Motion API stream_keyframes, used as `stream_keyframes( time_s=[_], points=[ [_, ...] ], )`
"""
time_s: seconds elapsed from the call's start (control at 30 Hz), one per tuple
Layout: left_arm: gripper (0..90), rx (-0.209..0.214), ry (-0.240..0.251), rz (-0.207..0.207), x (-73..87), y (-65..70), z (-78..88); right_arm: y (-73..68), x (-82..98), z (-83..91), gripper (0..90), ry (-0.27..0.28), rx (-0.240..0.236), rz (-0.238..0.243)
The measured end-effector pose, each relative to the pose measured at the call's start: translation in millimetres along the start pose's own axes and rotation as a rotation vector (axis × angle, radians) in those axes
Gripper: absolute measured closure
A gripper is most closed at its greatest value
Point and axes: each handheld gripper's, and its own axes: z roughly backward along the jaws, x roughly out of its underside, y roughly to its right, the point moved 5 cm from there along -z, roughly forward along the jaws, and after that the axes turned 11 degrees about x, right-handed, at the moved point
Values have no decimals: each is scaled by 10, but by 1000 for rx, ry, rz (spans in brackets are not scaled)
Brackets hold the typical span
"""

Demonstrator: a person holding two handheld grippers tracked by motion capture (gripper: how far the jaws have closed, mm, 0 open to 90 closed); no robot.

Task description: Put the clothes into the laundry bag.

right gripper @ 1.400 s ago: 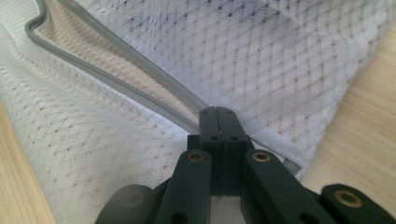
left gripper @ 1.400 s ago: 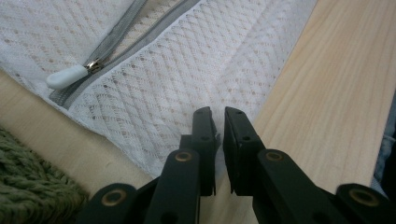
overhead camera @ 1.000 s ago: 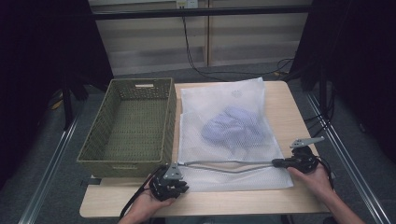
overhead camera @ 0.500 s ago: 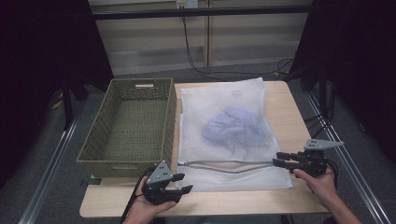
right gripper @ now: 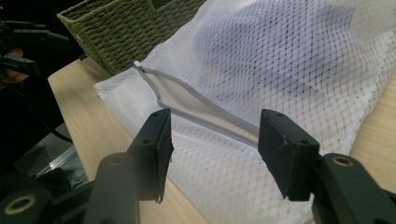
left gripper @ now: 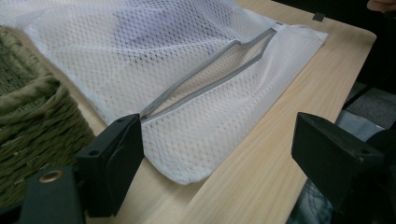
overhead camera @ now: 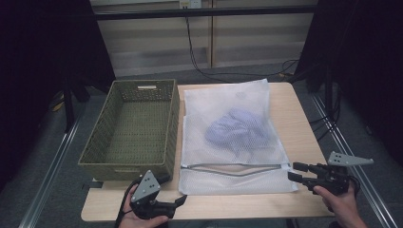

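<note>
A white mesh laundry bag (overhead camera: 228,142) lies flat on the wooden table (overhead camera: 304,123) with a bluish garment (overhead camera: 237,128) inside. Its grey zipper (overhead camera: 233,167) runs along the near edge and gapes slightly. My left gripper (overhead camera: 173,190) hovers off the bag's near left corner, jaws wide apart and just opened, nothing between the pads. In the left gripper view (left gripper: 219,154) the zipper (left gripper: 210,74) lies ahead. My right gripper (overhead camera: 292,171) hangs just past the zipper's right end, also just opened and empty. In the right gripper view (right gripper: 215,144) the zipper (right gripper: 196,107) stretches away beyond the jaws.
An empty olive woven basket (overhead camera: 130,128) stands on the table's left half, against the bag's left edge. The table's near edge (overhead camera: 214,216) runs just below both hands. Cables lie on the floor behind the table.
Both grippers have let go of the zipper's ends, opened wide, and drawn back and up from the bag, the left toward the near edge, the right outward to the right.
</note>
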Motion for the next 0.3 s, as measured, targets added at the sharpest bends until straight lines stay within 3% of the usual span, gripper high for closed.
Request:
stream_keyframes(
  time_s=[0.13,0.3],
  points=[
    [166,-8,20,10,-7,-60,9,-12,29,95,412,13,13,-12],
    [166,1,9,-13,-24,-50,-51,44,17,43,396,6,19,-8]
  ],
)
